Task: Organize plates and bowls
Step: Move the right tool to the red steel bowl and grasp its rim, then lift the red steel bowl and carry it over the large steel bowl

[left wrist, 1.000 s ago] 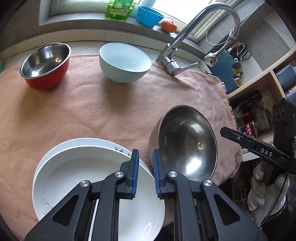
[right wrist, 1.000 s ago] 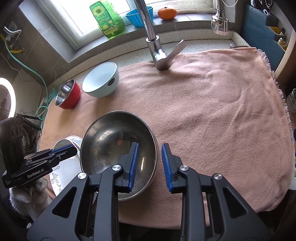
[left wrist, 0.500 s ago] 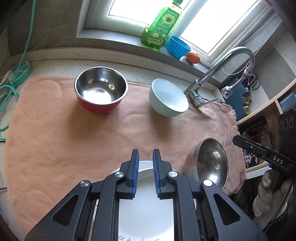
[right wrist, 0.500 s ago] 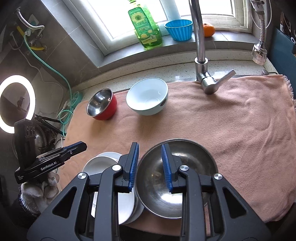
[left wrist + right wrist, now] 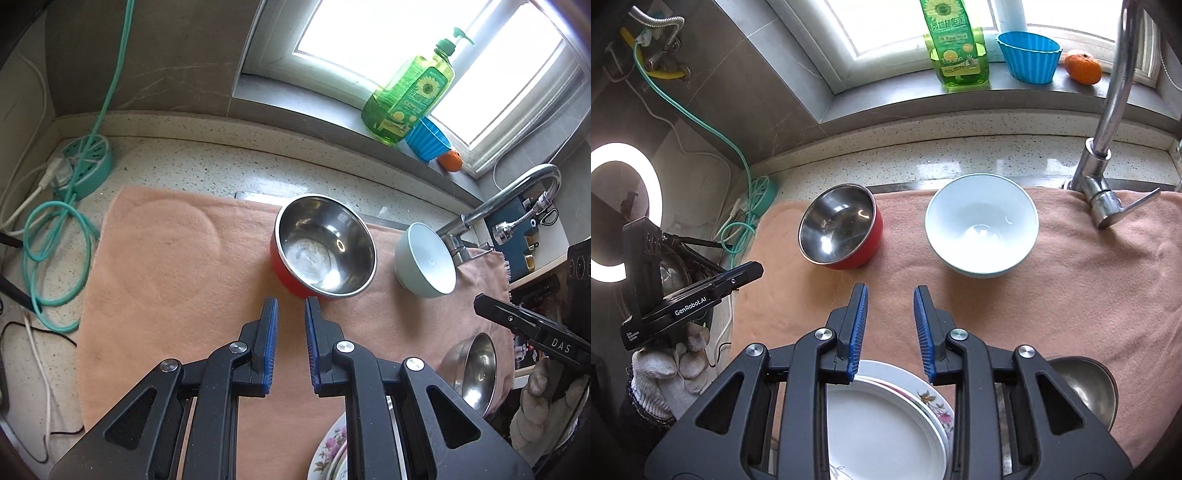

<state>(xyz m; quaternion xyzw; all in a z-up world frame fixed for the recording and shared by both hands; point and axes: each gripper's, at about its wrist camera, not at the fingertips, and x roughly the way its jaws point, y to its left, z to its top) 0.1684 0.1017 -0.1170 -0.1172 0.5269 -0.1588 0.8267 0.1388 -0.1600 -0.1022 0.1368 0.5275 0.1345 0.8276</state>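
Bowls: red bowl [image 5: 325, 247] and pale bowl [image 5: 981, 236] sat side by side on towel [image 5: 1089, 280]. Left gripper [image 5: 291, 332] and right gripper [image 5: 890, 317] hung empty, jaws apart. Best to straddle one rim squarely.

Left wrist view: high above counter [image 5: 207, 166], looks down and forward along own fingers [image 5: 267, 339] toward window sill, set over left part of pink towel [image 5: 166, 266]. Right wrist view: also high, faces sill squarely, sits further right, over stacked plates [image 5: 882, 424]. Both share red bowl [image 5: 323, 247], pale blue bowl [image 5: 424, 260], faucet [image 5: 509, 195], green soap bottle [image 5: 410, 99]; each sees other gripper at frame edge.
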